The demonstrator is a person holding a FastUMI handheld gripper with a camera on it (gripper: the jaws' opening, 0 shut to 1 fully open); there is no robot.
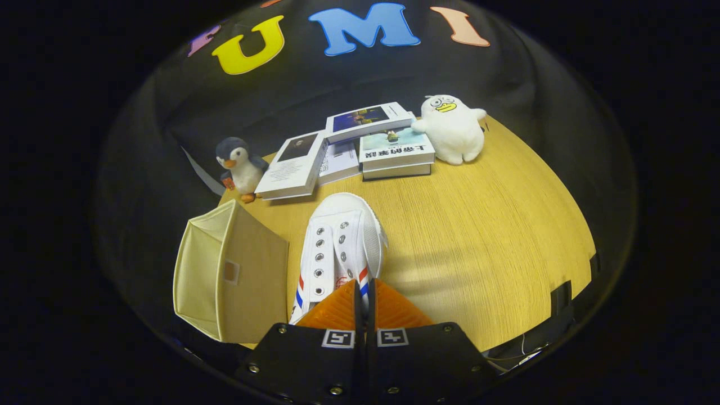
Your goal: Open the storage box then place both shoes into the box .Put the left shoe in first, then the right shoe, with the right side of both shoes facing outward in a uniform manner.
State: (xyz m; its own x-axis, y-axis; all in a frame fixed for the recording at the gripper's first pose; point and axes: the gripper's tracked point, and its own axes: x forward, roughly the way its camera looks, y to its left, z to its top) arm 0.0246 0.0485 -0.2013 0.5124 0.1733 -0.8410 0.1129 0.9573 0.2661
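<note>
Pinching canvas shoe (337, 247), fingers (332, 312) closed.

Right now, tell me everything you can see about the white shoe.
The white shoe is a low canvas-looking sneaker with a white rubber toe cap, two rows of metal eyelets, no visible laces, and red and blue stripes on both sides near the opening. It points away from the tool, toe toward the books, with the beige storage box close at its left. The tool's fingers are closed together on the shoe's heel end, gripping its edge. Whether its sole rests on the wooden table is unclear.
</note>
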